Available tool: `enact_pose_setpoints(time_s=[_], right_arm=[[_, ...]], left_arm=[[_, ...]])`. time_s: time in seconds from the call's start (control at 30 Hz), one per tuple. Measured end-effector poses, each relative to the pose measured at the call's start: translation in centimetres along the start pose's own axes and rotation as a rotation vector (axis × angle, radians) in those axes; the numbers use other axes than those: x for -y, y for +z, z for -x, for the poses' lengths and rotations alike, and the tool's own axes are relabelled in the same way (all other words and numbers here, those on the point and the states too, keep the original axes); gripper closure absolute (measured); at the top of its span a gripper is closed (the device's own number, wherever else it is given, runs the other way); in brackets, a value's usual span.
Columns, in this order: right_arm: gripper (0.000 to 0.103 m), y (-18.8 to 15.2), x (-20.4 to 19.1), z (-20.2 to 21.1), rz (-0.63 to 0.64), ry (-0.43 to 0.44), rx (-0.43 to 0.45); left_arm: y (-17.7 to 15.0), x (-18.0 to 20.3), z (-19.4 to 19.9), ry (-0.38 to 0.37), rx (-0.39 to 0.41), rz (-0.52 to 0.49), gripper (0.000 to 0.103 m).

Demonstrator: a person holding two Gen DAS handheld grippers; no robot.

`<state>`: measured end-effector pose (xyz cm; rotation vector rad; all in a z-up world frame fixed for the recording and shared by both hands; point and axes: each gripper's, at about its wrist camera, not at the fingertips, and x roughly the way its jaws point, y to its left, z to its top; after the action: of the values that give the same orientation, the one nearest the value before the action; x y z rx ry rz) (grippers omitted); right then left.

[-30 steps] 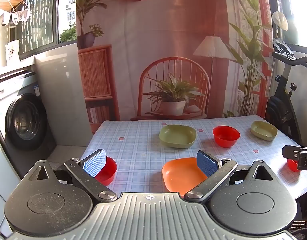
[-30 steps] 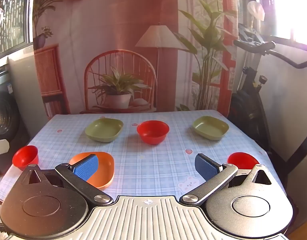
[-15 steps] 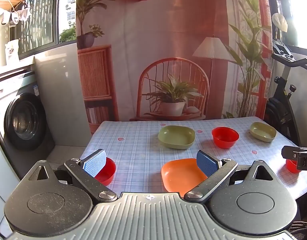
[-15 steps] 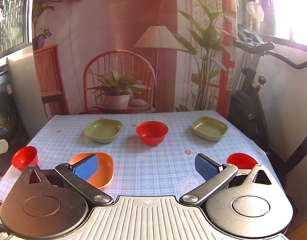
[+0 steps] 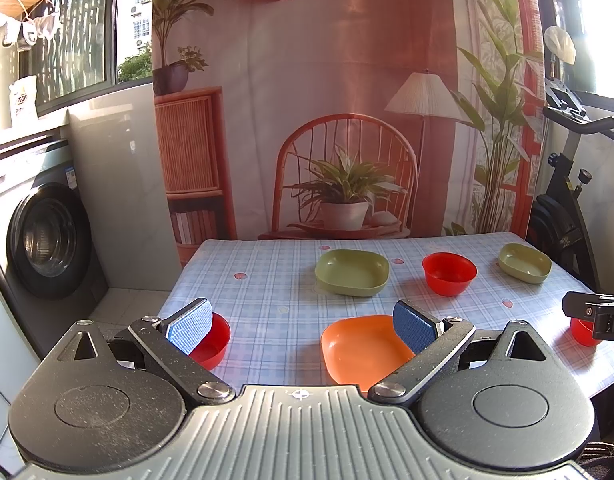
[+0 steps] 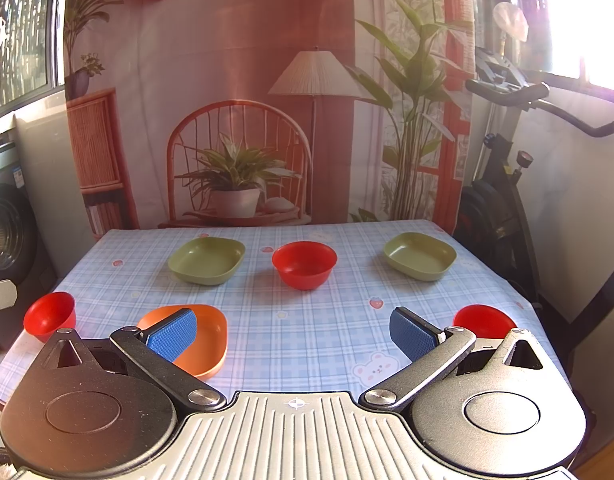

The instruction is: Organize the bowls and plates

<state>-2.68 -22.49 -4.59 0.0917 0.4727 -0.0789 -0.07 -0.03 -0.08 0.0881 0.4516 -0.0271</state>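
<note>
On the checked tablecloth (image 6: 307,320) stand an orange plate (image 6: 205,338), two green dishes (image 6: 206,260) (image 6: 421,257) and three red bowls: one at the middle back (image 6: 304,264), one at the near left (image 6: 50,316), one at the near right (image 6: 483,320). My left gripper (image 5: 303,326) is open and empty above the near edge, the orange plate (image 5: 361,346) before its right finger, a red bowl (image 5: 211,340) behind its left finger. My right gripper (image 6: 293,332) is open and empty. Its tip shows at the right of the left wrist view (image 5: 595,314).
A washing machine (image 5: 47,236) stands left of the table. An exercise bike (image 6: 507,184) stands at the right. A printed backdrop (image 6: 267,100) hangs behind the far edge. A dark chair back (image 6: 599,320) is at the near right.
Both views have shifted only slightly; the dishes sit a touch lower and left in frame. Both grippers stay open and empty.
</note>
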Motion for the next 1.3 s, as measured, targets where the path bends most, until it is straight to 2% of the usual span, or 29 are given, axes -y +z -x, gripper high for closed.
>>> enact_pose_setpoints(time_s=[1.3], right_arm=[[0.0, 0.01, -0.05, 0.06, -0.001, 0.0, -0.001]], left_arm=[[-0.03, -0.13, -0.3, -0.007, -0.004, 0.003, 0.005]])
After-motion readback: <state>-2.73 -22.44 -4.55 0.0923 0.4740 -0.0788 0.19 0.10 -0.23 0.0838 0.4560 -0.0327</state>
